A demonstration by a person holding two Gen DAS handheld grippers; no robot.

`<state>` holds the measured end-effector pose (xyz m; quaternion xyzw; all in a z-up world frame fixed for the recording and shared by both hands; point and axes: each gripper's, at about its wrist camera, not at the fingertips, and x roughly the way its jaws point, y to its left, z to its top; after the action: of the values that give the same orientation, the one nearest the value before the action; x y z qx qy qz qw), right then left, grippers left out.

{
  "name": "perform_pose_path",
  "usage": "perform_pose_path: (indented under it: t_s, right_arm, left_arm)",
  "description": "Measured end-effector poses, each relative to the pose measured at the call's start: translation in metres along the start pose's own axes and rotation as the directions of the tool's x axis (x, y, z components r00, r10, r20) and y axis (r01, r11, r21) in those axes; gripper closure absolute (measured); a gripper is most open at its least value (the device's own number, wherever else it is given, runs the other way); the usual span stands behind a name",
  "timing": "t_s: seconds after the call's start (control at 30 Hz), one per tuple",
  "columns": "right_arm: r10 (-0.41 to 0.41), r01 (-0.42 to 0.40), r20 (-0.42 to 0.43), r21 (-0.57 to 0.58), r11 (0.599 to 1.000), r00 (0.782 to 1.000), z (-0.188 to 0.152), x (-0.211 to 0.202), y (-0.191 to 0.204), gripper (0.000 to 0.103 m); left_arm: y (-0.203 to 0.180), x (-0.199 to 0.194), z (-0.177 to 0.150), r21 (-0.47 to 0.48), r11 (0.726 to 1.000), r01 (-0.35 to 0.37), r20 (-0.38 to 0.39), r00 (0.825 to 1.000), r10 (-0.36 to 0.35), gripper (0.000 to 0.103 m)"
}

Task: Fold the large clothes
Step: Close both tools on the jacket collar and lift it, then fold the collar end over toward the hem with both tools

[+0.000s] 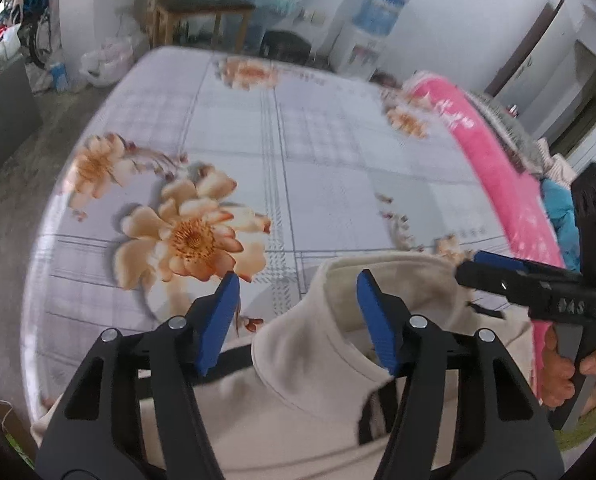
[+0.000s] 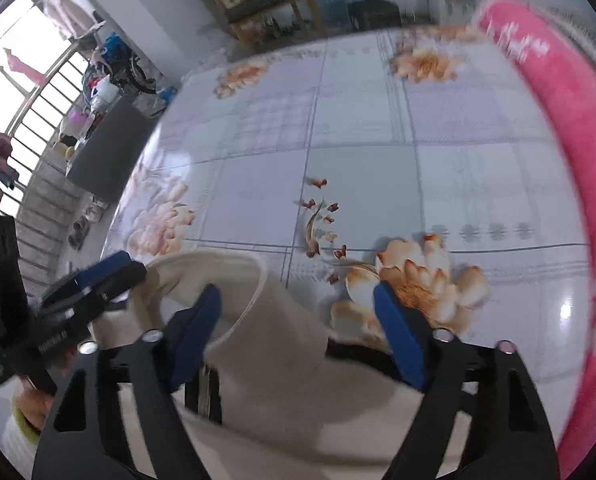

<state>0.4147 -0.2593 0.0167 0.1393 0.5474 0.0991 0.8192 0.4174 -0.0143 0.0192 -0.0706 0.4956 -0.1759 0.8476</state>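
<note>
At the near edge of the floral-printed bedsheet (image 1: 298,168) lies a cream fabric garment (image 1: 310,392). The left gripper (image 1: 298,312) and right gripper (image 2: 298,332) both hover over its collar, jaws partly apart, pads pressing nothing. A pink blanket (image 2: 570,184) runs along the right.

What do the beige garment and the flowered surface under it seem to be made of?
Beige garment: probably soft knit or fleece cloth, matte; it bends in thick folds and its collar stands up. Flowered surface: probably a glossy plastic or coated sheet, printed; it shows a bright reflection.

One cream garment (image 1: 322,376), one floral sheet (image 1: 338,168), one pink blanket (image 1: 494,160), two tongs (image 1: 298,304)
</note>
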Motion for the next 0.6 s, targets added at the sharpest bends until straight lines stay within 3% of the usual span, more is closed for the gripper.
perform_pose_path:
  t_s: [0.1,0.17,0.23,0.4,0.6]
  right_arm:
    - [0.007,-0.007,-0.036,-0.010,1.000,0.999,0.002,0.020,-0.003,0.052]
    - [0.010,-0.011,-0.039,-0.033,0.999,0.999,0.000,0.021,-0.001,0.070]
    - [0.019,-0.022,-0.033,-0.067,0.997,0.999,-0.003,0.016,0.006,0.087]
    - [-0.017,0.019,0.013,-0.172,0.985,1.000,-0.018,-0.014,0.033,0.093]
    - [-0.077,0.103,0.092,-0.327,0.939,0.993,-0.069,-0.064,0.062,0.093]
  left_arm:
    - [-0.004,0.011,-0.005,0.045,0.998,-0.042,-0.013,0.999,0.042,0.055]
    - [-0.008,0.012,-0.008,0.070,0.996,-0.047,-0.005,0.999,0.048,0.069]
    - [-0.014,0.006,-0.010,0.090,0.994,-0.061,0.014,0.998,0.060,0.094]
    - [-0.033,-0.026,-0.020,0.154,0.987,-0.050,0.074,0.996,0.039,0.098]
    - [-0.052,-0.082,-0.055,0.240,0.971,0.000,0.108,0.994,-0.027,0.098]
